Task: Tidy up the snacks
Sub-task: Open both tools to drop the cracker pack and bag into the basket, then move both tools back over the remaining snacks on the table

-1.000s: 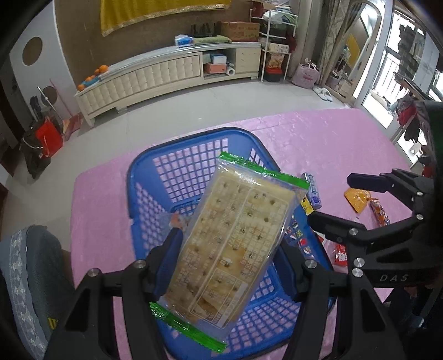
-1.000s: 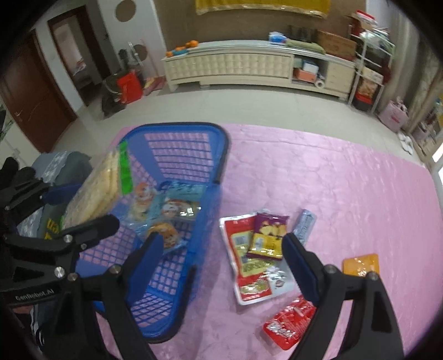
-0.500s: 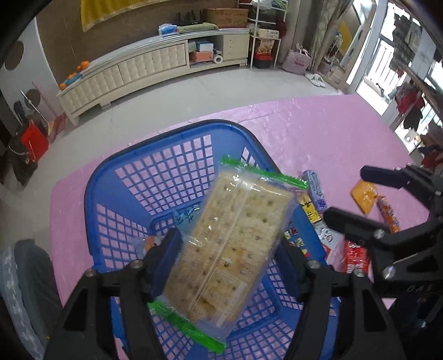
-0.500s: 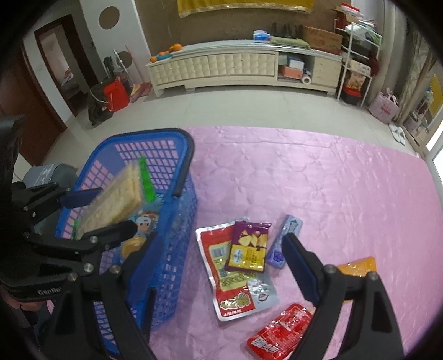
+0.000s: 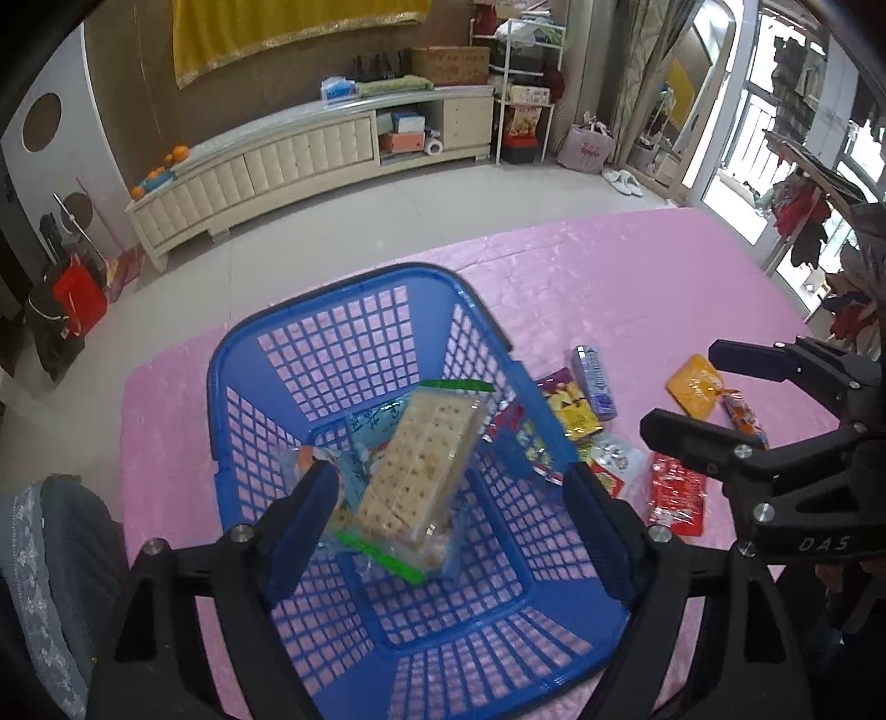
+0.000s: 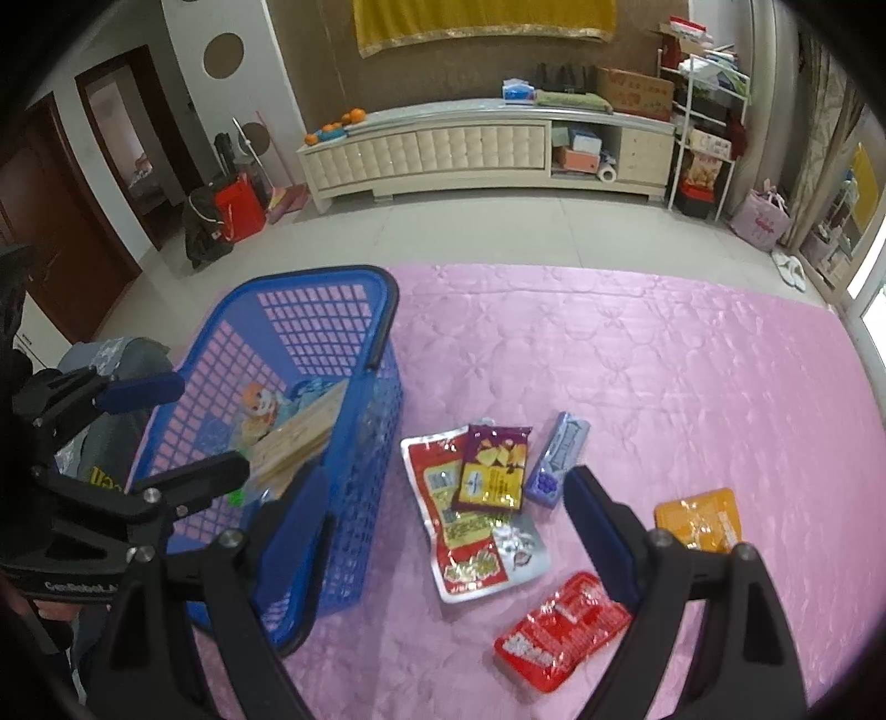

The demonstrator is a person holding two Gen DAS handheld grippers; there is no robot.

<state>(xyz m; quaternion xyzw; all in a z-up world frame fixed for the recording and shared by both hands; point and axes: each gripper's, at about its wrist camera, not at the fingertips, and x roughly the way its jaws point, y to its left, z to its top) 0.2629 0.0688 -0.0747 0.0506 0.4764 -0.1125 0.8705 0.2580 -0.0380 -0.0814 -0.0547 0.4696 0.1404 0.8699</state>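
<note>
Blue basket (image 5: 354,310) near the pink tabletop's (image 5: 637,277) left edge holds the cracker pack (image 5: 415,471), released; left gripper (image 5: 454,526) jaws have just been opening. Right gripper (image 6: 443,531) jaws spread, empty, above loose snack packets (image 6: 476,515).

Long cream cabinet (image 6: 487,149) at the top, oranges (image 6: 338,124) on its left end. Yellow cloth (image 6: 482,19) above. Red bag (image 6: 238,205) at upper left.

Even daylight, fisheye-warped dark corners
</note>
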